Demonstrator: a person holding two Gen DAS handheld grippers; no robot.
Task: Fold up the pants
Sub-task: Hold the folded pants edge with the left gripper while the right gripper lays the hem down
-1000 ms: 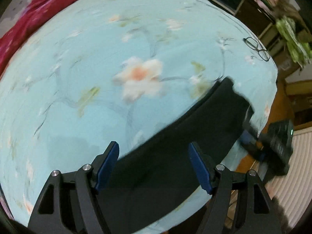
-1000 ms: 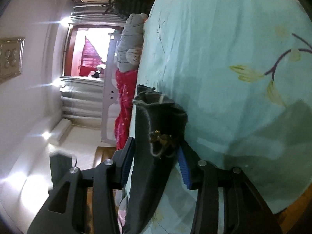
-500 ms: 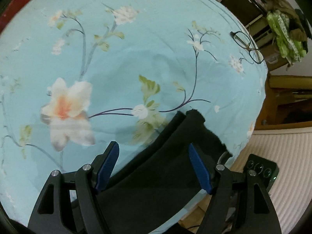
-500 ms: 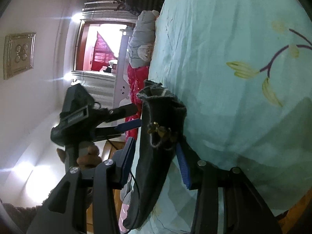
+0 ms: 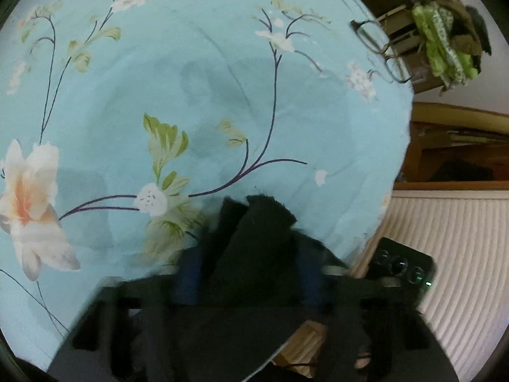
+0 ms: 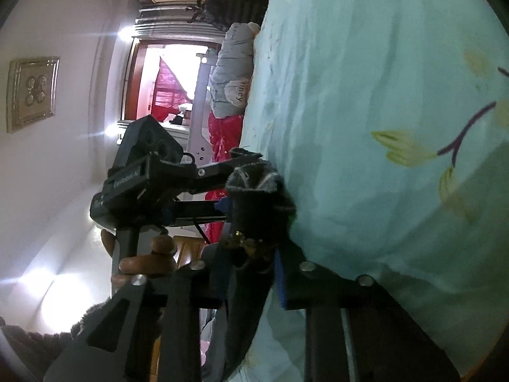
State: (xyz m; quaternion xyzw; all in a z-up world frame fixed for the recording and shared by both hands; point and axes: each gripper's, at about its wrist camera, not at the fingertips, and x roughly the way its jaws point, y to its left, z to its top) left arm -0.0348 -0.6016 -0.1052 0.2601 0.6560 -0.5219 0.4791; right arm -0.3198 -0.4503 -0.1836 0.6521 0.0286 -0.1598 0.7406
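Near the bottom of the left wrist view, motion blur smears the left gripper, so its blue pads and black frame are hard to make out; dark cloth fills the gap between the jaws, and they seem to be clamped on it. The pants are black, soft and fuzzy at the edge, bunched into folded layers that stick up past the jaws at the near edge of the bed, whose sheet is pale blue with printed flowers and stems. Lower down, the cloth hangs out of sight behind the gripper body.

From the right wrist view, the right gripper has its jaws closed on a gathered part of the pants with a brass-coloured fastener, and the rest drops below the frame. The left gripper reaches in from the left and meets the same bunch.

Eyeglasses lie at the far right of the sheet. A grey pillow and red bedding sit at the far end.
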